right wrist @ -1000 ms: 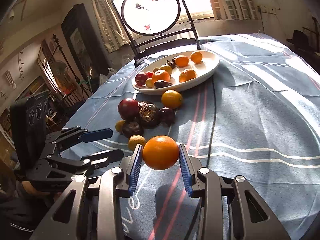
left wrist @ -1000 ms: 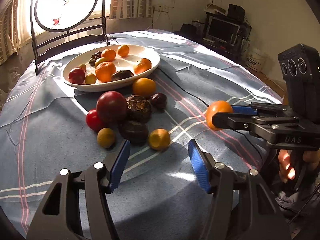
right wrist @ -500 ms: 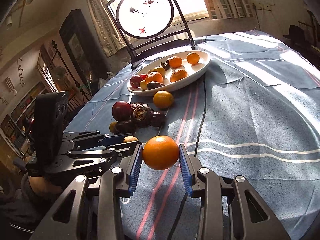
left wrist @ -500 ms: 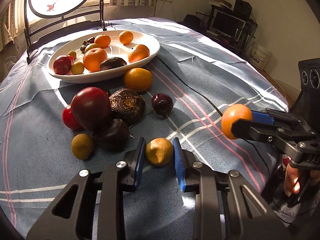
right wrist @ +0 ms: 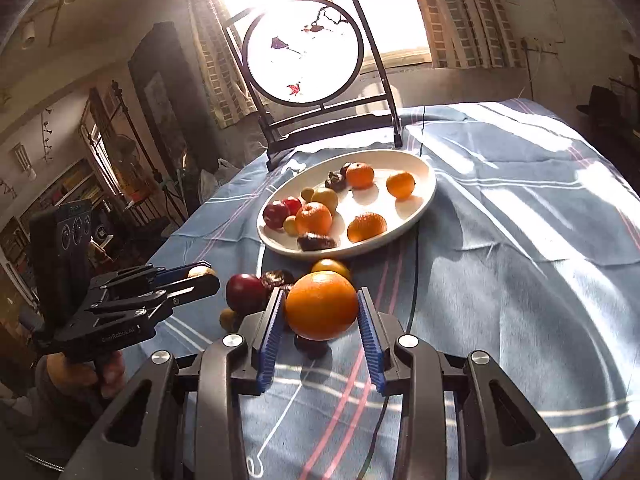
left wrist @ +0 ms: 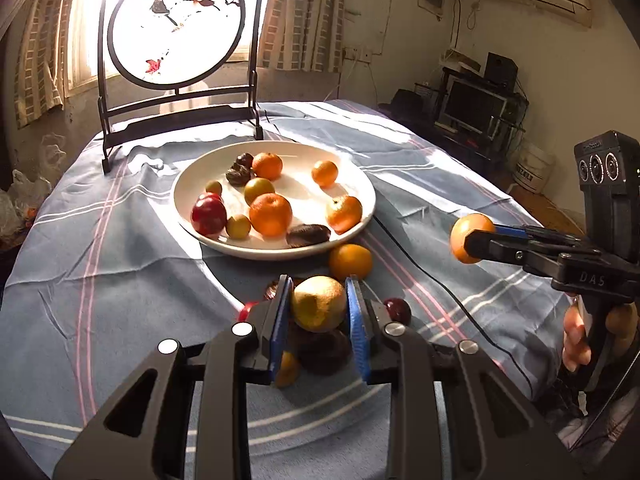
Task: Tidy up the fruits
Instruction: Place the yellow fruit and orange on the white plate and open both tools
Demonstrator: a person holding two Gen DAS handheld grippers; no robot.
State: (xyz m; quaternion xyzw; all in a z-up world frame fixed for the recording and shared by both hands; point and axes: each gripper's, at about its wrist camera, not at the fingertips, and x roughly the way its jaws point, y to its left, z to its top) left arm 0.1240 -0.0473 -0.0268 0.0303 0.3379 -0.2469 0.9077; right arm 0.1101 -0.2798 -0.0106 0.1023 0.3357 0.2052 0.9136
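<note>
A: Your left gripper (left wrist: pixel 319 312) tilts downward, clamping a yellowish fruit (left wrist: pixel 319 303); the plate (left wrist: pixel 188 216) lies ahead.

B: Your right gripper (right wrist: pixel 321 316) grips an orange (right wrist: pixel 321 305). Only its view shows your left hand (right wrist: pixel 108 372).

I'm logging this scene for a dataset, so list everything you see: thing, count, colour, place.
plate: one, white, centre of the table, holding mixed fruit
oranges on plate: four, orange
loose orange: one, on the cloth just in front of the plate
loose fruit pile: red, dark and yellow pieces, partly hidden, count unclear
tablecloth: one, blue with stripes
round screen on stand: one, black frame, behind the plate
cable: one, black, across the cloth
left gripper: shut on a yellow fruit
right gripper: shut on an orange
</note>
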